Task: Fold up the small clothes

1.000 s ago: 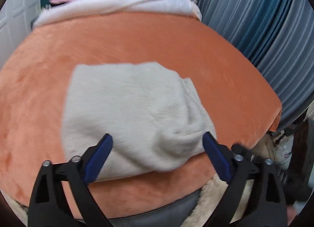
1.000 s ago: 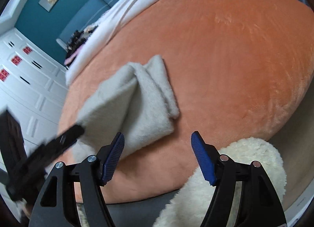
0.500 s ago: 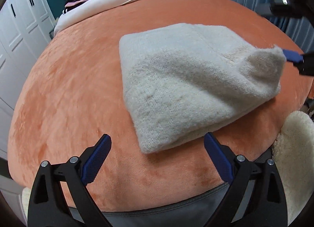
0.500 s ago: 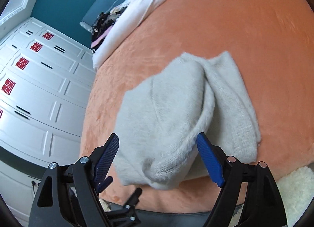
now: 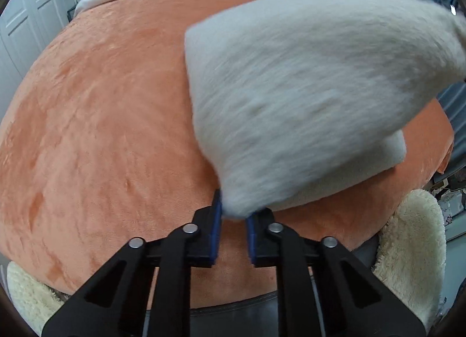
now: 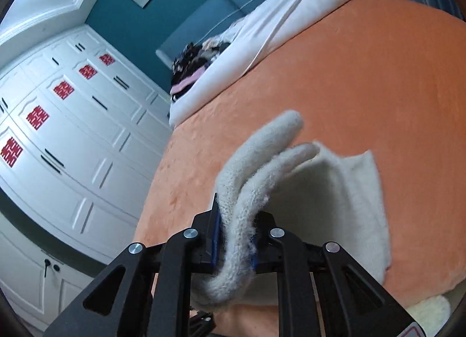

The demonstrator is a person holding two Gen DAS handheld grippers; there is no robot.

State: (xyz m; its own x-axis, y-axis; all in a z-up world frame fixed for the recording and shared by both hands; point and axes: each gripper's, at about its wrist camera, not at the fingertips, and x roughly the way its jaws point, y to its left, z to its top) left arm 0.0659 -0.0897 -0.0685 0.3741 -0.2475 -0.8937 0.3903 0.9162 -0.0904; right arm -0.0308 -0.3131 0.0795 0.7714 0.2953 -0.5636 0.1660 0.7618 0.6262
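Pinching the blurred, seemingly lifted garment (image 5: 305, 98) corner: left tool (image 5: 234, 217).

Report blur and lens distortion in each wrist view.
Left wrist view: the knit is smeared by motion blur, while the left claw stays sharp; the fisheye bulges the blanket. Right wrist view: mostly sharp, knit fibres crisp at the right claw; wardrobe lines curve.

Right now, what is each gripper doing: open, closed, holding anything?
Left gripper: closed on a corner of the cream knit garment.
Right gripper: closed on the garment's bunched edge.
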